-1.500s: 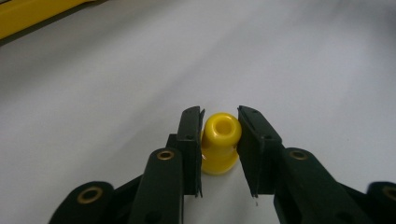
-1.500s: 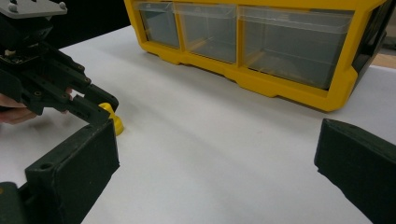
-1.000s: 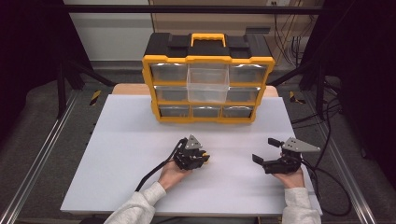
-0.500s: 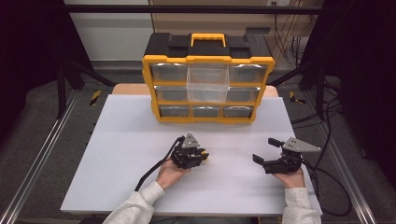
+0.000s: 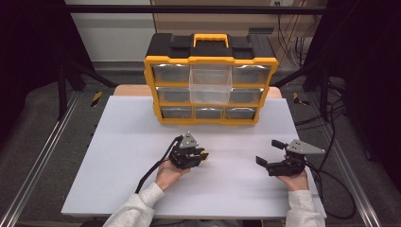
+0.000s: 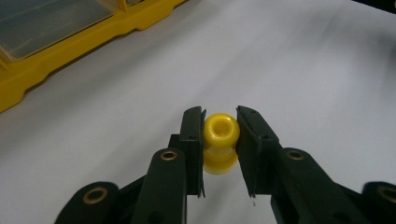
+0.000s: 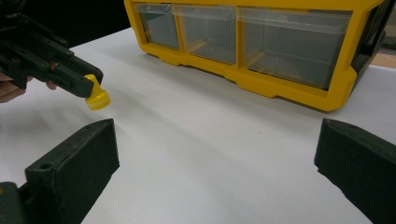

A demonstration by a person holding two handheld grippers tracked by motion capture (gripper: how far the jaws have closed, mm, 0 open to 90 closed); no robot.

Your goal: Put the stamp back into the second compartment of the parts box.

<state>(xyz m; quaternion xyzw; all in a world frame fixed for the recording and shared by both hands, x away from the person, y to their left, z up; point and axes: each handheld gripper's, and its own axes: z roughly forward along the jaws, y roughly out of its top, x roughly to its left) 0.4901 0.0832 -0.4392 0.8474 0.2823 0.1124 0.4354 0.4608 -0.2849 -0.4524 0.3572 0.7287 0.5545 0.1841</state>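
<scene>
A small yellow spool-shaped piece [image 6: 221, 139] sits between the two black jaws of my left gripper [image 6: 220, 116], which is shut on it. In the high view that gripper [image 5: 203, 156] is left of centre on the white table, low over the surface, with the yellow piece [image 5: 206, 156] at its tip. In the right gripper view the left gripper is at the upper left, with the piece [image 7: 97, 98] pointing down. My right gripper [image 5: 269, 152] rests at the right with its jaws wide open and nothing between them [image 7: 217, 163].
A yellow and black drawer organiser [image 5: 210, 61] stands at the far middle of the white table [image 5: 118, 142]. Its top middle clear drawer [image 5: 210, 84] is pulled out. Cables trail from both grippers toward the near edge.
My left gripper has shifted a touch to the left with the yellow piece still in it. The right gripper has kept still.
</scene>
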